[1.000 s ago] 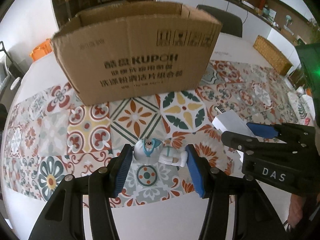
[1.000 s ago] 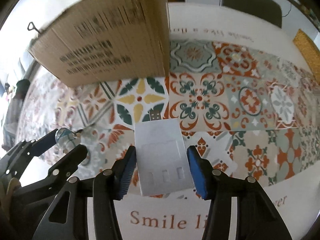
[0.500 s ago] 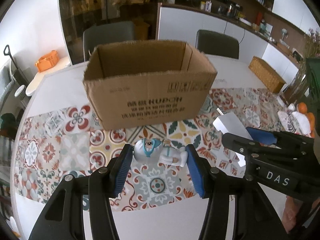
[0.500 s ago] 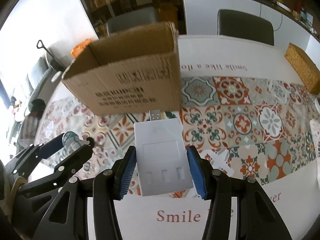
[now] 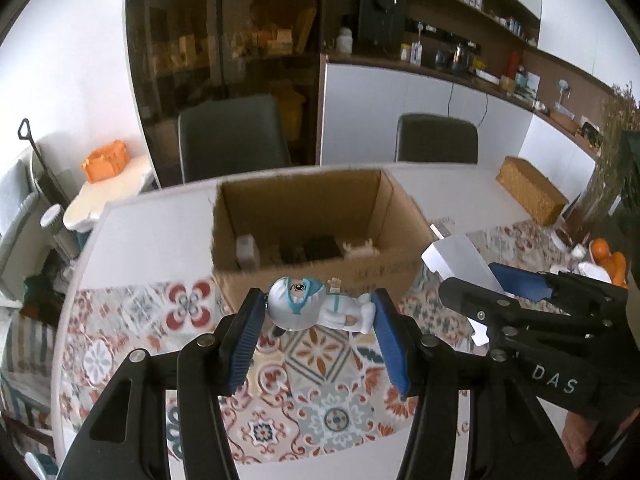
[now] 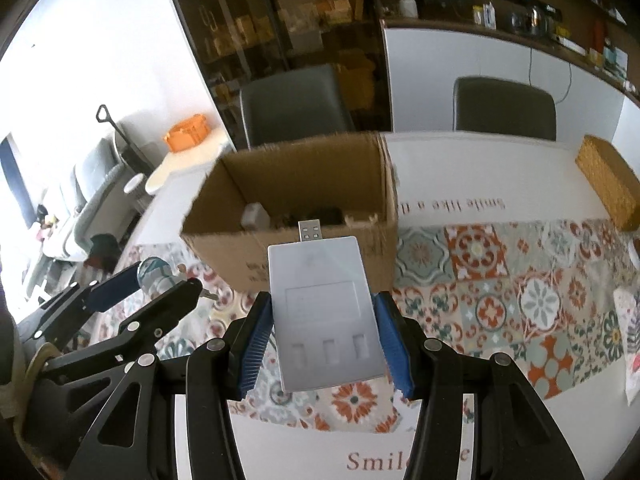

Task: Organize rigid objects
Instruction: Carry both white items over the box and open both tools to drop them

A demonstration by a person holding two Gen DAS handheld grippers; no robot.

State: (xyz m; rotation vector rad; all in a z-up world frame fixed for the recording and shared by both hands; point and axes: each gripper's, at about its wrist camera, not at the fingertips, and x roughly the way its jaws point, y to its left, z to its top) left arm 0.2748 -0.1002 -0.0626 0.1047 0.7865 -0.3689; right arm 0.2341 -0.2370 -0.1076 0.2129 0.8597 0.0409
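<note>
Both our grippers tilt downward above the patterned table (image 6: 500,272). Our left gripper (image 5: 318,330) clamps a toy figure (image 5: 316,310) lying sideways; our right gripper (image 6: 324,344) pinches a white USB hub (image 6: 326,312). The open cardboard box (image 5: 320,236) stands just ahead, some items inside.

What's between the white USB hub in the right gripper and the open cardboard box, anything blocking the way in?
Nothing visible. The white USB hub is held clear of the table, just in front of the cardboard box, whose top is open. The near wall is the only edge to clear. A few items already lie inside.
</note>
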